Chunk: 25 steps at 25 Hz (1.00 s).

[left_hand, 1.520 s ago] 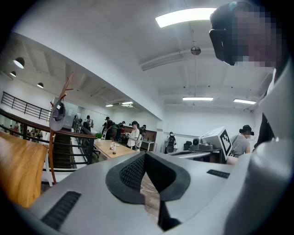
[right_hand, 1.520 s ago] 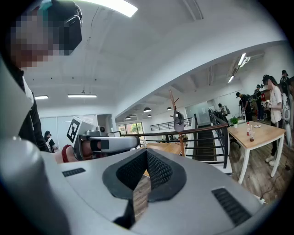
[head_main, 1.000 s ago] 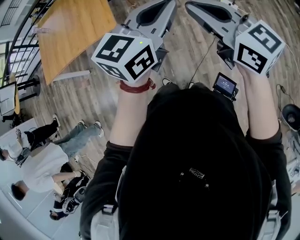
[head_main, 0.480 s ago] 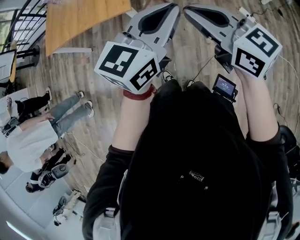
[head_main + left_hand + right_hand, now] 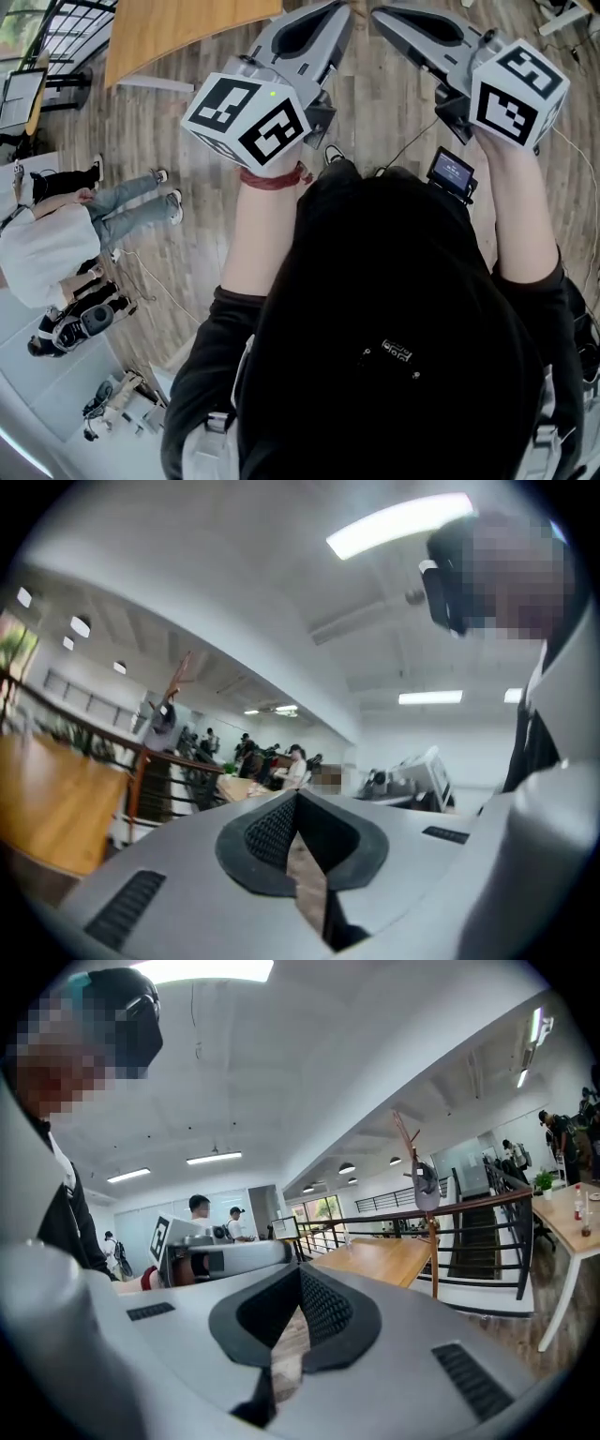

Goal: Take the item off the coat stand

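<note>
With both pairs of jaws fully closed and nothing between them, neither gripper has hold of anything. On the left gripper and the right gripper the pads meet along the whole seam. Both are held up in front of the person's chest, side by side, tips forward.

Target is far off. The coat stand stands well apart from both grippers, past the wooden table and against the railing. The grey item hangs from an upper branch. It sits above and right of the jaw line in the right gripper view, above and left in the left gripper view, so roughly dead ahead between them.

Too small to identify for sure; the shape reads like a cap or small fabric bag.

Handling guess:
- soft, light, low slip; one gripper should do
- not fragile, a firm pinch is fine
- take the hanging body low down, clear of the branch
- lift up and off the prong, don't pull down; a thin stand like that looks tippy

The jaws need opening before the approach.
</note>
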Motion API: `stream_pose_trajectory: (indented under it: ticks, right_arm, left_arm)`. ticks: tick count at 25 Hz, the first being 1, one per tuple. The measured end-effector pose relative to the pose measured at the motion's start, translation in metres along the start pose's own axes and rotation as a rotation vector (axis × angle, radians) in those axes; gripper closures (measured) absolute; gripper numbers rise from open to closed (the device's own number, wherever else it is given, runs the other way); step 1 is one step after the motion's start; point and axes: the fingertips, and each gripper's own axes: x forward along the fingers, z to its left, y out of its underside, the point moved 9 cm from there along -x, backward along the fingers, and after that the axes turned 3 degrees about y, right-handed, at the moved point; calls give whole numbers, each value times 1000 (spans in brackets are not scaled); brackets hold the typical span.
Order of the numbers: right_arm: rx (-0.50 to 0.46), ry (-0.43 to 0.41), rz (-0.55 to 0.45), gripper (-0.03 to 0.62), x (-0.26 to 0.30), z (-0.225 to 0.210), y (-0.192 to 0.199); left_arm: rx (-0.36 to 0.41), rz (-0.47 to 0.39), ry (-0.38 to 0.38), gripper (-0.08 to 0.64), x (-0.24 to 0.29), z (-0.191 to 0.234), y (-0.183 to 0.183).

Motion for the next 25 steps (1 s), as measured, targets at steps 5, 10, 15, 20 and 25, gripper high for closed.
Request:
stream_pose_trajectory:
  ticks: [5,10,15,20,25]
  right_arm:
    - [0,57,5,577,-39,-7,-5]
    - [72,112,-41,577,-59,-16,7]
    - [53,164,-76,577,-68,-38,-10]
    - [20,221,-73,577,-68,-42,-15]
    - [52,259,-119,577,-86,-70,0]
  left_arm:
    - [-40,24,82,557,31,-17,15]
    - [-63,19,170,557,49,-23,9]
    - [18,11,225,557,83,-14,-10]
    - [6,61,298,557,104,-8,-4]
    - [54,95,336,557,147,-3,12]
